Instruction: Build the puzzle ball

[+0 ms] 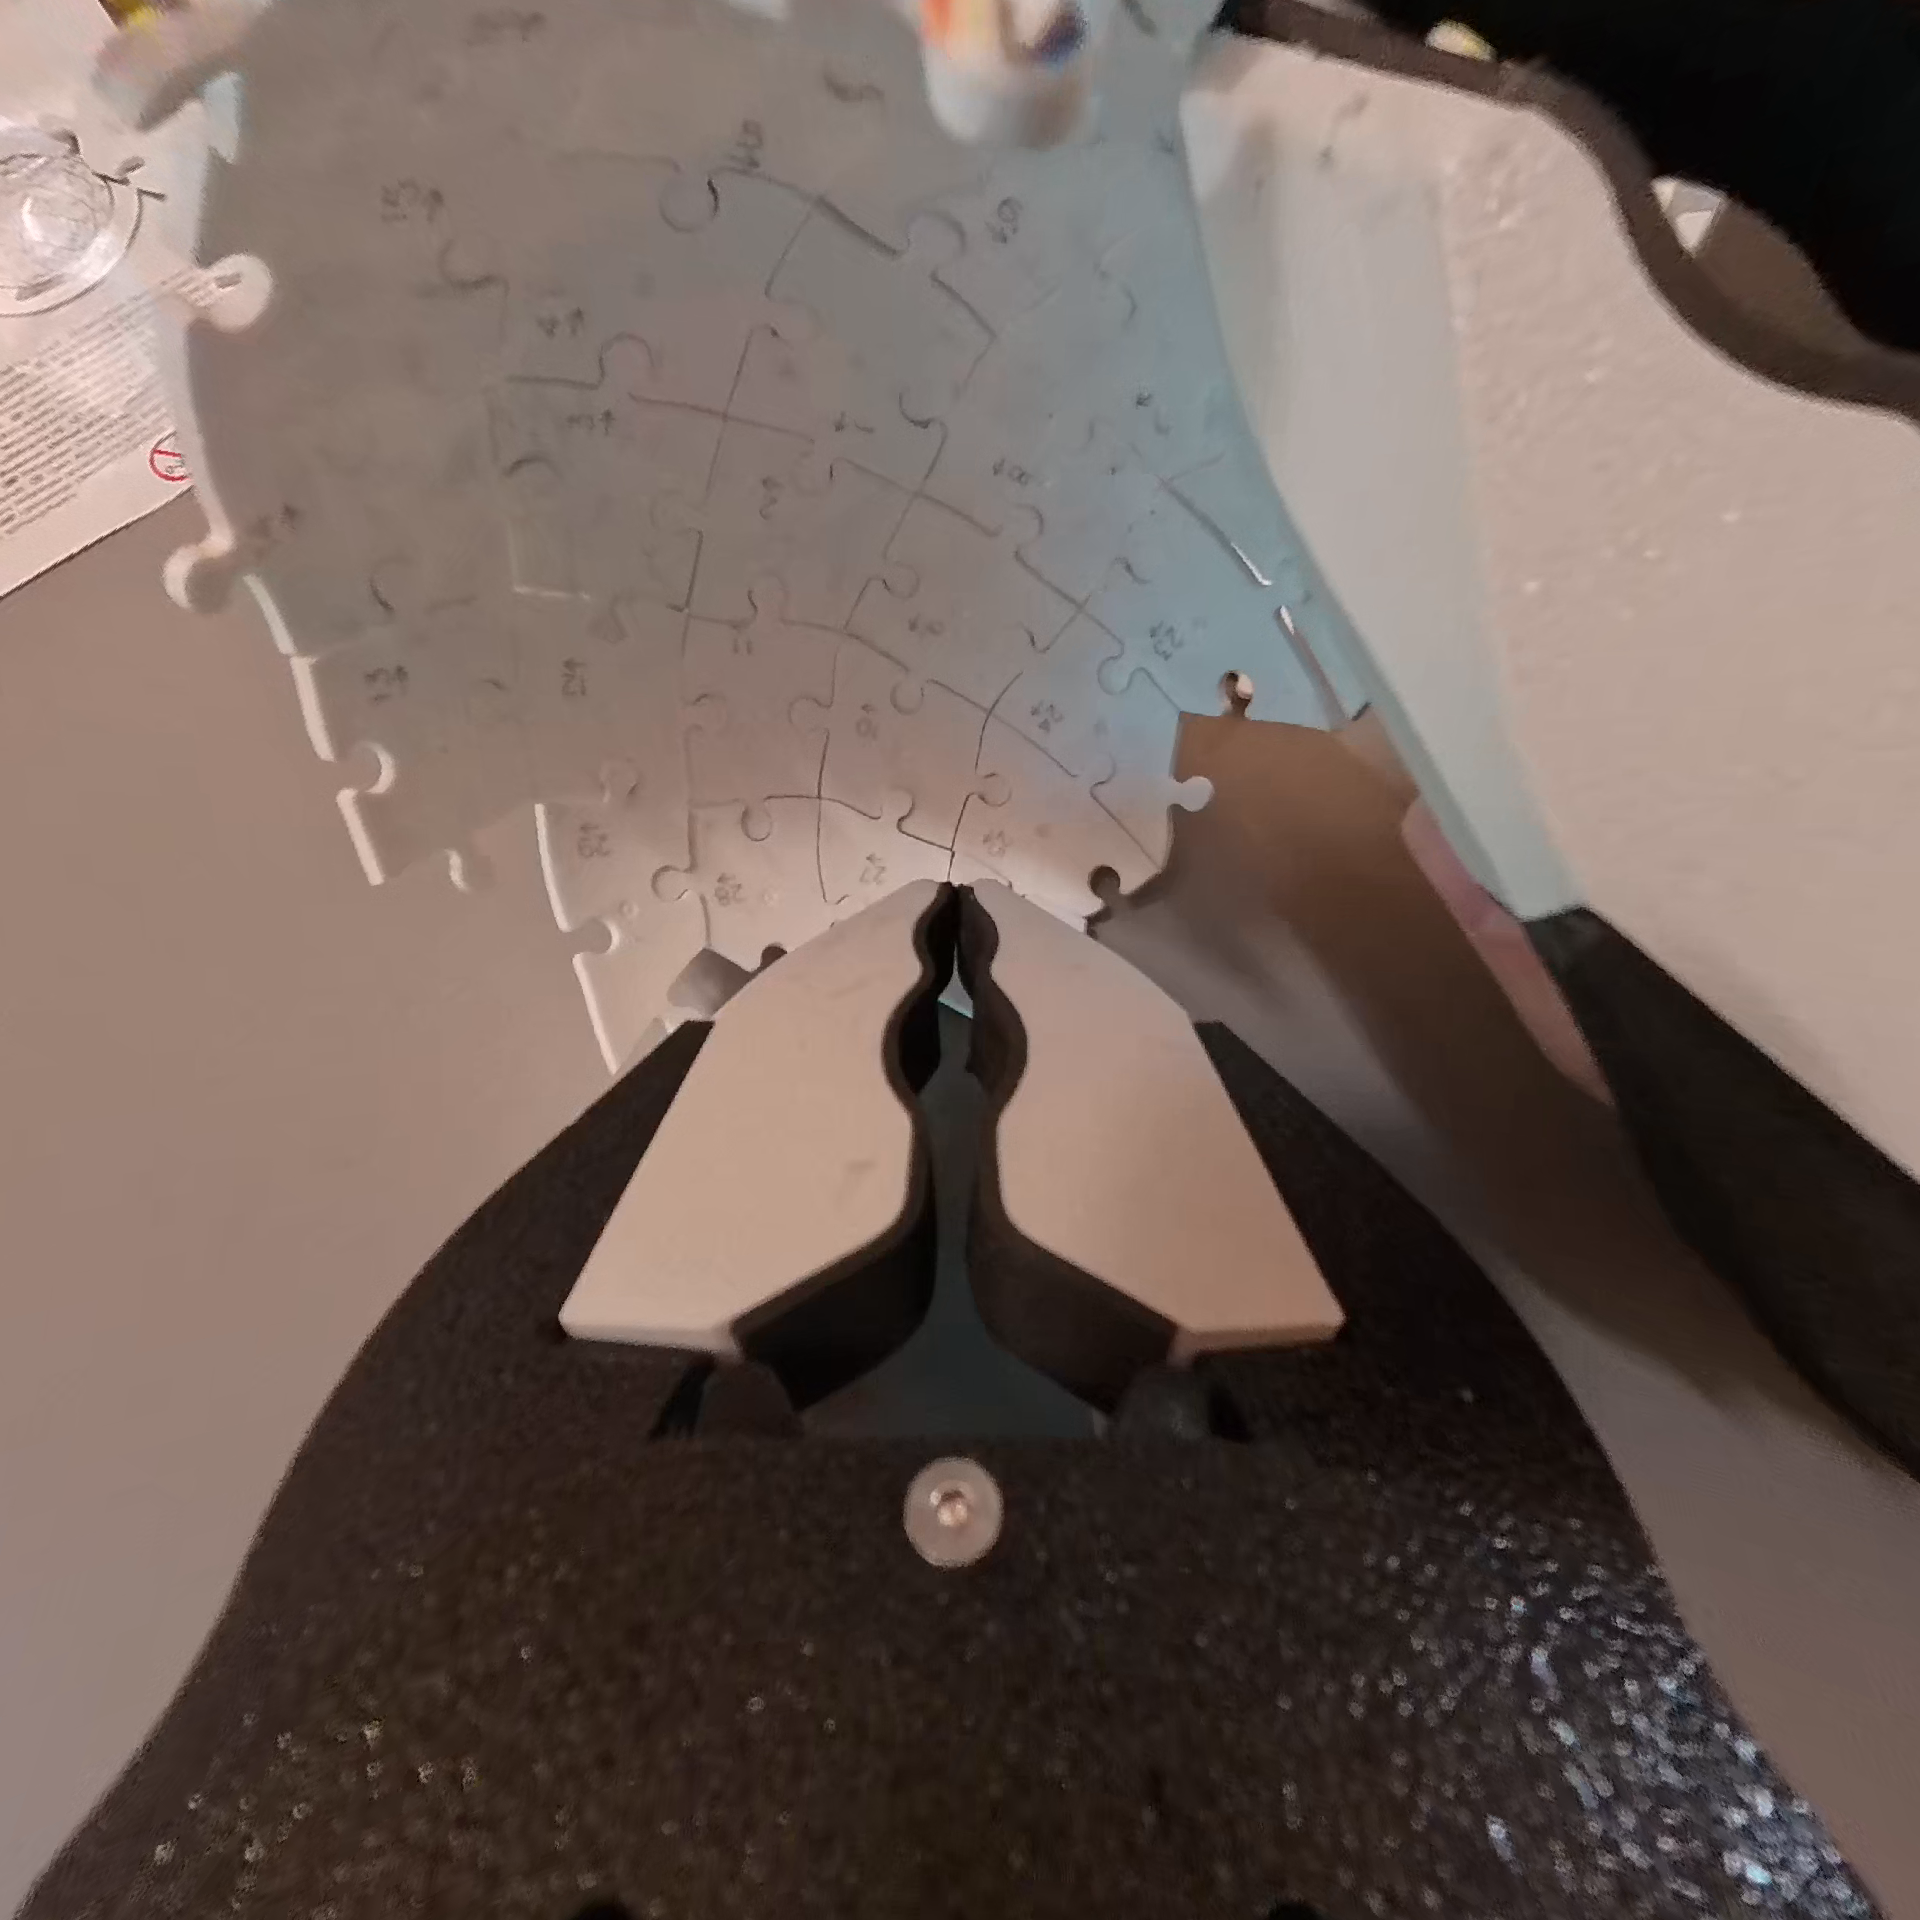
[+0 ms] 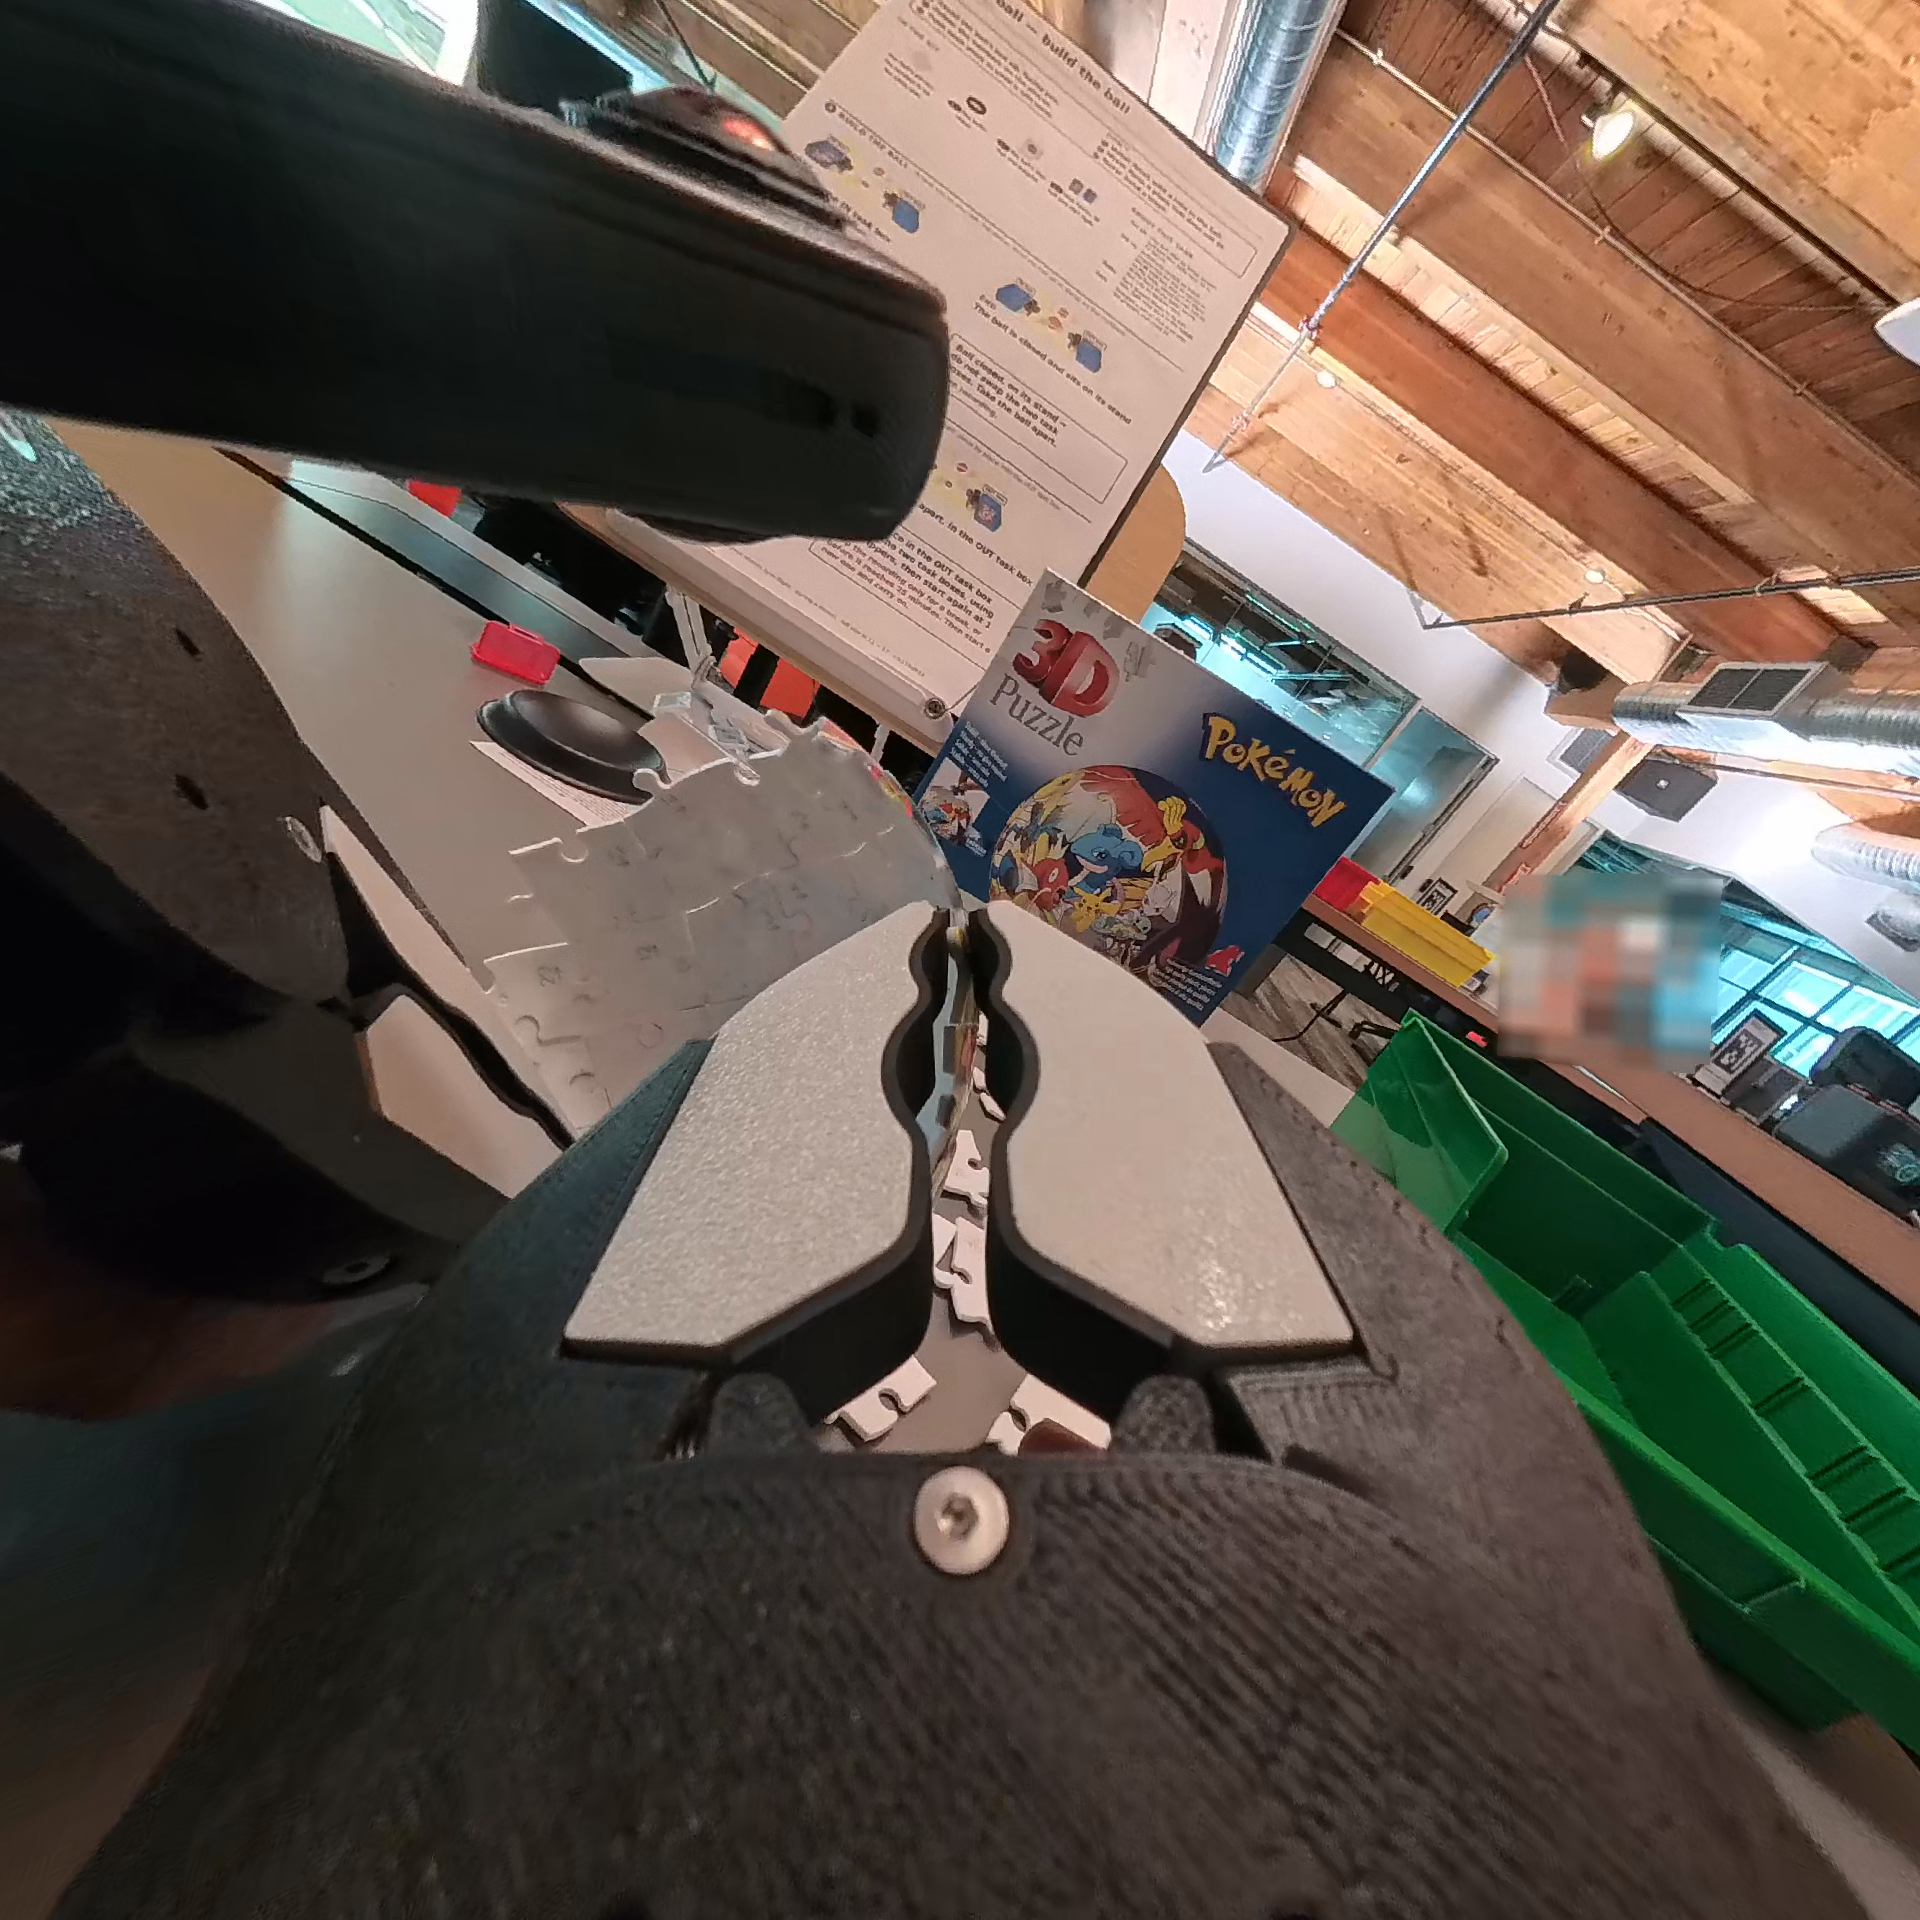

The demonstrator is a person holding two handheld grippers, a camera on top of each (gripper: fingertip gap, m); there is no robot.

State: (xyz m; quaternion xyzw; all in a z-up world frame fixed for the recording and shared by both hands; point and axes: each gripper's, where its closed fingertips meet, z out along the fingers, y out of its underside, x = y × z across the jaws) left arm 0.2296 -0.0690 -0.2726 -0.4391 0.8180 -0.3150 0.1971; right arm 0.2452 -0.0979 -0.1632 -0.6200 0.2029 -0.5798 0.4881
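A partly built puzzle ball shell [image 1: 727,499] fills the left wrist view, its curved white inner side with pencilled numbers facing me. My left gripper [image 1: 956,896] is shut on the shell's lower edge. A pale finger [image 1: 1558,520] of the right gripper stands close on the right. In the right wrist view my right gripper [image 2: 962,916] is shut on the shell's [image 2: 727,894] rim, whose coloured edge runs between the fingers. The left gripper's black body [image 2: 156,779] is at the left. Loose white pieces [image 2: 966,1174] lie on the table below.
The puzzle box [image 2: 1143,831] stands behind the shell, with an instruction board [image 2: 1039,312] above it. A black stand ring [image 2: 571,732] and a small red item [image 2: 514,649] sit farther back. Green bins [image 2: 1662,1299] are on the right. A clear plastic part [image 1: 52,218] and a leaflet [image 1: 73,447] lie at left. The grippers' ends are close to 11 centimetres from one another.
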